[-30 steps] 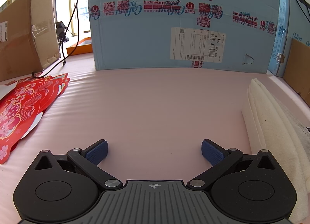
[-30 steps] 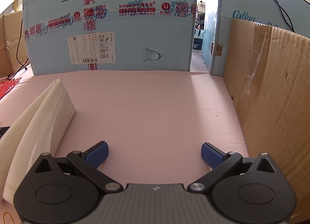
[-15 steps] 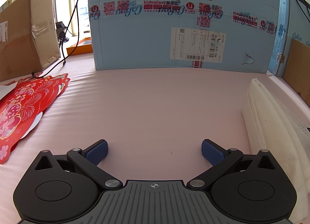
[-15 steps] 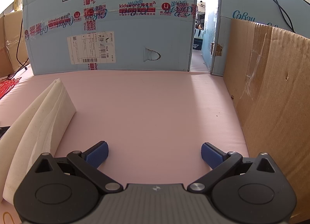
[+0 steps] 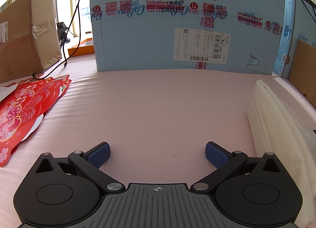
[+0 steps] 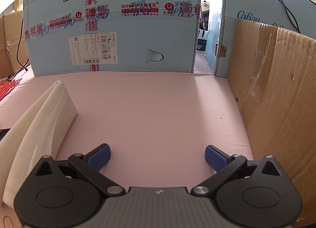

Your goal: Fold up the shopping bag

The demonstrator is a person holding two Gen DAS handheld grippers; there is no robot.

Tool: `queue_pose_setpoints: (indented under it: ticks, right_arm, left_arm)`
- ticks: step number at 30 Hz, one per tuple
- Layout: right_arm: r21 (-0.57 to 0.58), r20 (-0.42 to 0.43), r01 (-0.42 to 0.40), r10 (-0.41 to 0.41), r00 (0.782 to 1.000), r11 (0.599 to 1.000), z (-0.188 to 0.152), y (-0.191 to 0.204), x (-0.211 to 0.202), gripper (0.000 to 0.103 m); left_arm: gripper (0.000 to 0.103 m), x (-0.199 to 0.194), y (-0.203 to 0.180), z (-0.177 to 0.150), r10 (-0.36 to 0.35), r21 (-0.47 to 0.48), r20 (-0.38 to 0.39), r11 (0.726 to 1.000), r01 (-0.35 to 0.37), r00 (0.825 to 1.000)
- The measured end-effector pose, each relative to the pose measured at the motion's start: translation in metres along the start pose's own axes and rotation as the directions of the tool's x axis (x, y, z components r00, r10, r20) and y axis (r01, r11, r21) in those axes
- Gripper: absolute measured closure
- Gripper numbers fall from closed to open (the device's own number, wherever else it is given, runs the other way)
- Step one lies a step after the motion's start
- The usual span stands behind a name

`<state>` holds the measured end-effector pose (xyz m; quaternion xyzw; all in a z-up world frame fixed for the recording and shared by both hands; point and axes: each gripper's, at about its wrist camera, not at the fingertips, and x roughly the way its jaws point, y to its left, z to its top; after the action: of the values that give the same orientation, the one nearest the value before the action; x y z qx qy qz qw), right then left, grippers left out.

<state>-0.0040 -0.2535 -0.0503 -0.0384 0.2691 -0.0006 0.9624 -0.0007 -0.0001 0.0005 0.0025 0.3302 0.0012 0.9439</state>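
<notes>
Between our left gripper (image 5: 157, 152) and right gripper (image 6: 157, 154), both spread wide and empty, the folded white shopping bag (image 6: 39, 121) lies on the pink mat (image 5: 158, 105).

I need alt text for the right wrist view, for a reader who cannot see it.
The open right tongs, with blue pads, rest empty over a pink mat. A folded white fabric shopping bag lies at left, a brown cardboard wall at right, a light blue carton behind.
</notes>
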Motion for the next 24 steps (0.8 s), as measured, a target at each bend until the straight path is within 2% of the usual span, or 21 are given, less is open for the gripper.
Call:
queue_pose_setpoints:
  ticks: [24]
  right_arm:
    - [0.0, 0.0, 0.0, 0.0, 1.0, 1.0, 0.0, -0.0018, -0.0005, 0.0]
  left_arm:
    - [0.0, -0.0001, 0.0, 0.0, 0.0, 0.0, 0.0, 1.0, 0.0, 1.0]
